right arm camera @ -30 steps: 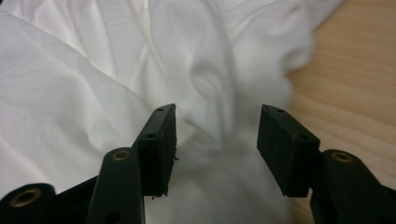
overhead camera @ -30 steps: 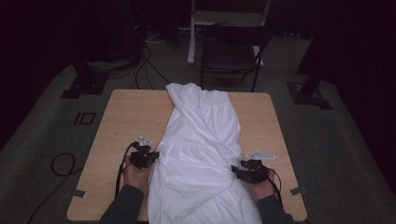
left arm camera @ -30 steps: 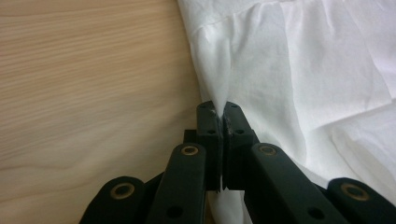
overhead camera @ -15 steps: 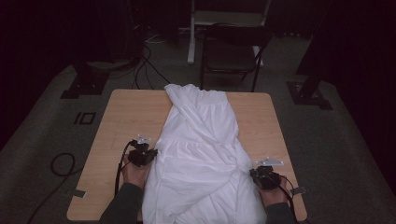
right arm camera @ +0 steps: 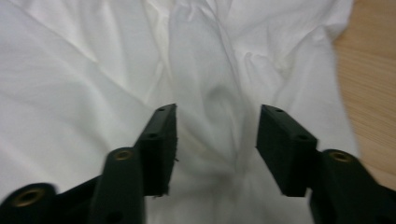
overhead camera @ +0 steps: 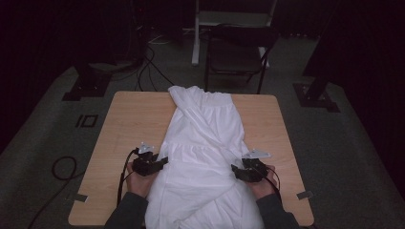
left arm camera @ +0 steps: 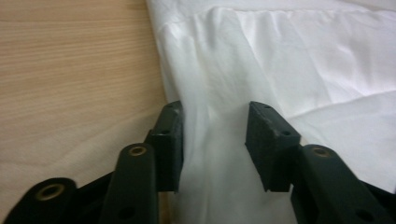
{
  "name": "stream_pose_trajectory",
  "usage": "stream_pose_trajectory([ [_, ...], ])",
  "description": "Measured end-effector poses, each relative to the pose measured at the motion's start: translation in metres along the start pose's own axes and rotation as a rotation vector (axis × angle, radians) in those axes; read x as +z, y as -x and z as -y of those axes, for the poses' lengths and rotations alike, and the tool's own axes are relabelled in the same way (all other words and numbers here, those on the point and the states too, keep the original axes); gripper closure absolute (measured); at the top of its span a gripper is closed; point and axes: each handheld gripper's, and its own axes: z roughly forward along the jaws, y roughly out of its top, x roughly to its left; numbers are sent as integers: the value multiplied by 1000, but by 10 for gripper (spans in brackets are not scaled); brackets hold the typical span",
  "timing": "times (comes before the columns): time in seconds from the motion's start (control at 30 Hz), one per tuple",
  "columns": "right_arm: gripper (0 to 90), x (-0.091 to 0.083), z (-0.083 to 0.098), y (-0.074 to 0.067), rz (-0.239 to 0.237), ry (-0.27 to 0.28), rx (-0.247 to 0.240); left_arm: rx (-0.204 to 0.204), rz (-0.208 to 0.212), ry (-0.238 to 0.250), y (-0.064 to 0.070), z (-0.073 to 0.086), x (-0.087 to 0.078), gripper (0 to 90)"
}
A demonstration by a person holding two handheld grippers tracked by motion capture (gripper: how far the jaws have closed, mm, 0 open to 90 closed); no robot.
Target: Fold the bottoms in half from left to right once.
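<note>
Since the earlier high-view frames, both grippers' jaws have just been opening, and the right gripper (overhead camera: 237, 170), which half a second ago sat out at the cloth's right edge near the table's corner, is back in over the white garment (overhead camera: 205, 143); the left gripper (overhead camera: 162, 162) has hardly shifted at the garment's left edge. Left gripper view: jaws parted, a loose ridge of white fabric running up between them, pads not pressing on it, so released. Bare wood of the table (left arm camera: 70, 70) lies to the left of the left pad. Right gripper view: jaws spread wide over a raised fold of the same garment (right arm camera: 205, 70), cloth between them but free of the pads, also released; a strip of tabletop shows at the picture's right edge. Outward, high view: the garment lies lengthwise down the middle of the wooden table (overhead camera: 124, 124), narrow and bunched at the far edge, widening toward the near edge, where it hangs over between the person's forearms. Beyond the table stands a dark folding chair (overhead camera: 236, 52) on grey floor, with cables (overhead camera: 148, 67) to the left. No containers; no readable writing or labels on anything.
</note>
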Motion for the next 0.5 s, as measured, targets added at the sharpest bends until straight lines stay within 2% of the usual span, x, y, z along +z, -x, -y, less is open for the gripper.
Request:
stream_pose_trajectory([
  [0.1, 423, 10, -4, 0, 7, -22, -6, 3, 9, 1, 1, 0, -1, 534],
  [0.13, 616, 17, -8, 2, -34, -51, -12, -1, 16, 5, 2, 0, 0, 515],
  [0.17, 742, 17, -10, 2, -57, -54, -27, -1, 16, 5, 2, 0, 0, 506],
  [0.2, 825, 15, -13, 1, -69, -47, -37, 4, 19, 5, 3, 0, 0, 499],
  [0.23, 877, 9, -16, 1, -70, -12, -49, 12, 20, 12, 4, 1, 0, 486],
  [0.27, 885, -4, -19, 1, -69, 43, -53, 12, 24, 15, 5, 1, 0, 475],
  [0.3, 889, -21, -23, 2, -50, 117, -48, 9, 31, 20, 5, 0, 0, 465],
  [0.37, 890, -60, -30, 10, 23, 255, -18, 8, 37, 20, 6, 1, 0, 450],
  [0.4, 889, -74, -31, 16, 68, 288, 3, 12, 33, 14, 7, 1, 1, 446],
  [0.43, 889, -74, -31, 16, 68, 288, 3, 12, 33, 14, 7, 1, 1, 443],
  [0.47, 887, -81, -30, 33, 150, 248, 20, 31, 24, -4, 10, 2, 4, 440],
  [0.5, 885, -79, -26, 42, 162, 214, 46, 40, 17, -13, 12, 2, 6, 440],
])
